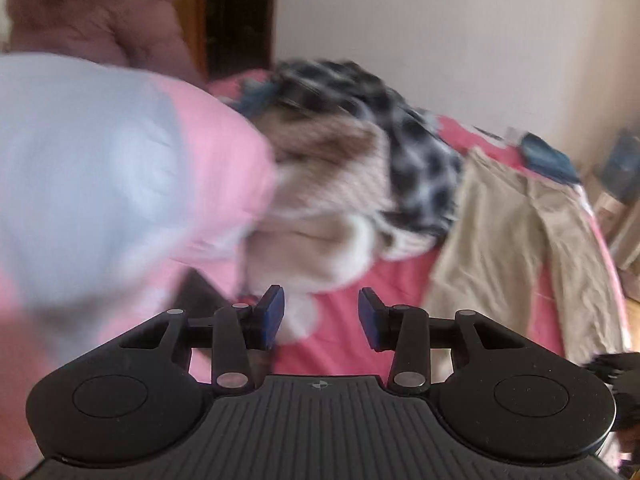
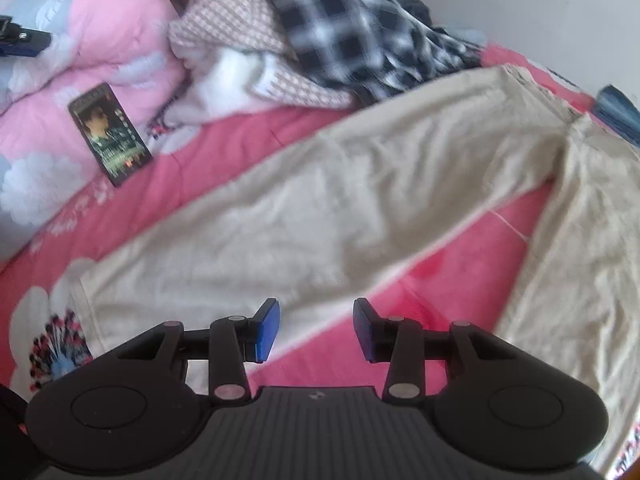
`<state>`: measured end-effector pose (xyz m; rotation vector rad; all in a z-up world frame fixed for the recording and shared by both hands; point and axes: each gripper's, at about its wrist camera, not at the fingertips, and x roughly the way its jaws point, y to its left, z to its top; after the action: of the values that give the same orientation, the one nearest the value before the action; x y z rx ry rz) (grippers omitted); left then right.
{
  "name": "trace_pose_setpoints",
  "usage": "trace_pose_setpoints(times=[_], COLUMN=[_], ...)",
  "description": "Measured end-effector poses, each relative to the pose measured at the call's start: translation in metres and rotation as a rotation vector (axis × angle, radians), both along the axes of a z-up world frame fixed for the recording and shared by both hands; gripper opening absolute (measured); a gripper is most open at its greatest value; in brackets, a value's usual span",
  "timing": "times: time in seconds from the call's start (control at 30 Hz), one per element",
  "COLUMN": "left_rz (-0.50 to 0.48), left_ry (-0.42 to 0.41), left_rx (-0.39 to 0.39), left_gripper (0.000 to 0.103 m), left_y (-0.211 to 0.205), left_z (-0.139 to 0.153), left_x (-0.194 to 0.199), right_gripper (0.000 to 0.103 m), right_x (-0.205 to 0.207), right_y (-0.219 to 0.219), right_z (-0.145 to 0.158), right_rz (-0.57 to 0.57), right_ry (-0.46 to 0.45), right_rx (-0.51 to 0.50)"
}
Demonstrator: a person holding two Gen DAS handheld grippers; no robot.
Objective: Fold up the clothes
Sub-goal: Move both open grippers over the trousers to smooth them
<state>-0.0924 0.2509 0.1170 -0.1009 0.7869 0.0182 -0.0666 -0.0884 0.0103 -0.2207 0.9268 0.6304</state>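
Blue pads (image 2: 267, 330) of the right gripper (image 2: 316, 330) are seen spread apart with nothing between them, held above the pink bedsheet (image 2: 248, 136) and the lower end of one leg of the beige trousers (image 2: 320, 208). These trousers are laid flat across the bed, their two legs parted in a V with a wedge of sheet shown between them, the waistband lying at the far right. A phone (image 2: 110, 134) is seen face up at the edge of a pink and pale blue quilt (image 2: 116, 36) on the left. Behind the trousers, a heap of clothes is piled: a small-checked pinkish garment (image 2: 236, 16) with a white lining, and a black and white plaid shirt (image 2: 340, 28) draped over it.

From the left wrist, the left gripper (image 1: 321, 318) is likewise shown with its fingers apart and empty, held over the sheet near the heap. Much of this view is blurred. The quilt (image 1: 100, 184) fills the left side, and the trousers (image 1: 516, 248) are seen off to the right, well apart from this gripper. A white wall (image 1: 440, 32) is seen behind the bed.
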Motion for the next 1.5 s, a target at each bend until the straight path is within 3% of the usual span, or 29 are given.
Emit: trace_pose_setpoints(times=[0.17, 0.3, 0.43, 0.53, 0.73, 0.87, 0.93, 1.0, 1.1, 1.2, 1.3, 1.4, 1.5], left_rz=[-0.148, -0.347, -0.506, -0.518, -0.409, -0.321, -0.298, -0.289, -0.318, -0.321, -0.299, -0.272, -0.251], left_ry=[0.003, -0.076, -0.183, -0.164, 0.074, 0.262, 0.31, 0.332, 0.342, 0.387, 0.398, 0.413, 0.437], left_rx=[-0.056, -0.094, -0.07, -0.012, 0.107, 0.043, 0.061, 0.094, 0.19, 0.242, 0.202, 0.147, 0.146], left_gripper=[0.04, 0.04, 0.041, 0.041, 0.041, 0.041, 0.041, 0.041, 0.041, 0.042, 0.043, 0.046, 0.046], left_y=[-0.066, -0.139, -0.175, -0.169, -0.107, -0.061, -0.057, -0.06, -0.07, -0.063, -0.051, -0.036, -0.027], left_z=[-0.011, 0.028, 0.072, 0.064, -0.032, -0.109, -0.137, -0.16, -0.182, -0.198, -0.198, -0.195, -0.193], left_x=[0.071, 0.117, 0.122, 0.11, 0.074, 0.037, 0.022, 0.009, -0.006, -0.025, -0.034, -0.042, -0.046], right_gripper=[0.043, 0.043, 0.043, 0.043, 0.042, 0.042, 0.042, 0.042, 0.042, 0.041, 0.041, 0.041, 0.04], right_x=[0.013, 0.024, 0.029, 0.033, 0.01, -0.033, -0.043, -0.037, -0.012, -0.003, -0.011, -0.015, -0.019], right_y=[0.028, 0.017, 0.016, 0.037, 0.062, 0.035, 0.032, 0.039, 0.058, 0.072, 0.067, 0.055, 0.043], right_z=[-0.015, -0.019, -0.019, -0.027, -0.076, -0.076, -0.07, -0.059, -0.047, -0.061, -0.077, -0.072, -0.068], right_rz=[0.023, -0.02, -0.005, 0.047, 0.152, 0.29, 0.345, 0.34, 0.272, 0.294, 0.306, 0.286, 0.265], right_ry=[-0.019, -0.045, -0.088, -0.103, -0.094, -0.021, -0.014, -0.031, -0.038, 0.082, 0.228, 0.309, 0.39], right_rx=[0.022, 0.077, 0.123, 0.157, 0.054, -0.023, -0.066, -0.046, 0.077, 0.13, 0.15, 0.194, 0.238])
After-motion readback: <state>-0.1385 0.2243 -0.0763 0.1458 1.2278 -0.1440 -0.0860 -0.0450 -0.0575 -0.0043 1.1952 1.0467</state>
